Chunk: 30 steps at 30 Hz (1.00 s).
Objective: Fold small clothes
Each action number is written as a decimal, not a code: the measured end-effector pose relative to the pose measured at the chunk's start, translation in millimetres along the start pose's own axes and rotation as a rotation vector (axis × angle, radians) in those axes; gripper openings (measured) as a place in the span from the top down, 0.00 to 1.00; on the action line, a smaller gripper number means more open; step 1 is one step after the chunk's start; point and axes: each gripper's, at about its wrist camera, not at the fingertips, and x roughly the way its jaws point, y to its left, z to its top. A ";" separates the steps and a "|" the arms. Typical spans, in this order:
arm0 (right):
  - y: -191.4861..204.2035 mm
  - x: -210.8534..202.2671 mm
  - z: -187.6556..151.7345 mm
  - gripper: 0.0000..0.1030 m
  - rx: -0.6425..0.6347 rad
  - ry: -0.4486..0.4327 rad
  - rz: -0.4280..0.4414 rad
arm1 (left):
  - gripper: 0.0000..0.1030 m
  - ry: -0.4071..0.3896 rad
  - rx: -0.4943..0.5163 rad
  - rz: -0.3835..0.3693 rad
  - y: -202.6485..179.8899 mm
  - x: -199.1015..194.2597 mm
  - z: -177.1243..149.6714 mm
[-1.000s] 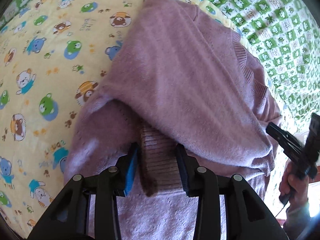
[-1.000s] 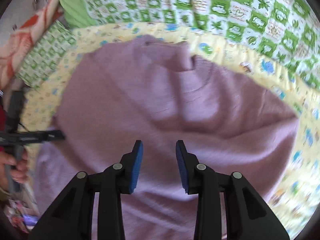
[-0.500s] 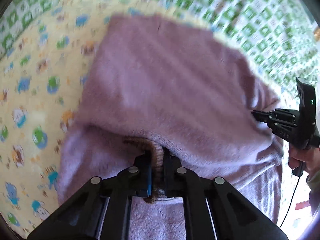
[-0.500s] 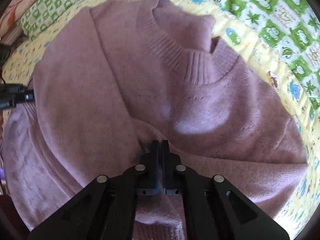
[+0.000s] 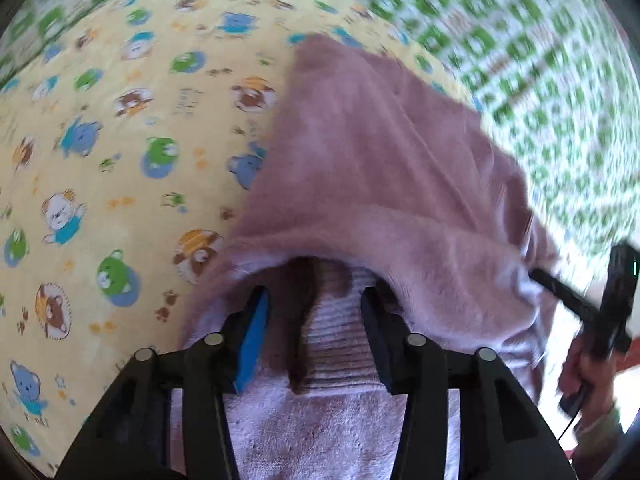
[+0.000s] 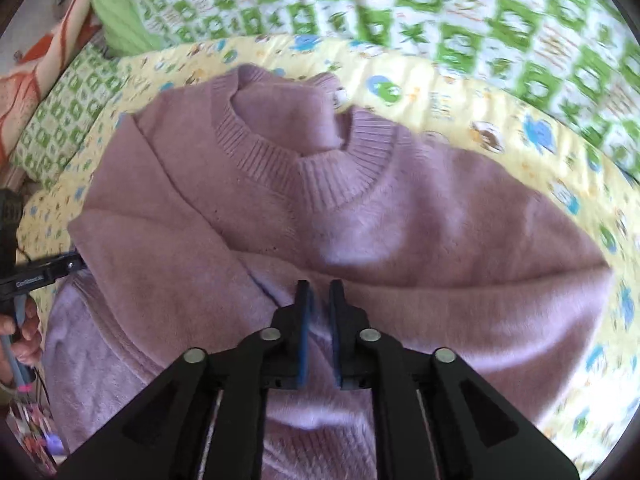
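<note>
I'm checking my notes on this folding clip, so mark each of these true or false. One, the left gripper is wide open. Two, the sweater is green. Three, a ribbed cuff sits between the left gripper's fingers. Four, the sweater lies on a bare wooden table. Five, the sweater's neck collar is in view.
1. True. The left gripper has its jaws wide apart.
2. False. The sweater is mauve; the green is in the checked quilt behind it.
3. True. The ribbed cuff lies between the fingers, ungripped.
4. False. It lies on a yellow bear-print blanket.
5. True. The ribbed collar shows in the right wrist view.
</note>
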 end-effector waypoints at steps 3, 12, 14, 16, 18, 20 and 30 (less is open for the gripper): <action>-6.6 -27.1 -16.1 0.55 0.099 -0.078 0.059 | 0.53 0.013 -0.074 -0.040 10.4 0.4 8.1; -6.2 -35.1 -96.0 0.55 0.431 -0.041 0.336 | 0.53 0.039 -0.342 -0.202 32.9 3.7 20.9; -1.2 -28.7 -104.7 0.55 0.455 -0.019 0.334 | 0.53 0.042 -0.397 -0.222 35.0 8.8 22.0; -4.5 -21.8 -107.9 0.55 0.533 -0.036 0.334 | 0.53 0.039 -0.445 -0.237 37.4 9.8 21.6; -12.3 -16.8 -114.7 0.55 0.654 -0.040 0.296 | 0.53 0.031 -0.481 -0.269 41.6 5.5 18.8; -27.8 -13.5 -128.1 0.55 0.832 -0.061 0.323 | 0.53 0.014 -0.505 -0.301 43.3 -0.9 14.4; -44.4 -44.2 -154.8 0.55 1.039 -0.204 0.278 | 0.52 -0.006 -0.516 -0.368 49.2 -12.5 -0.3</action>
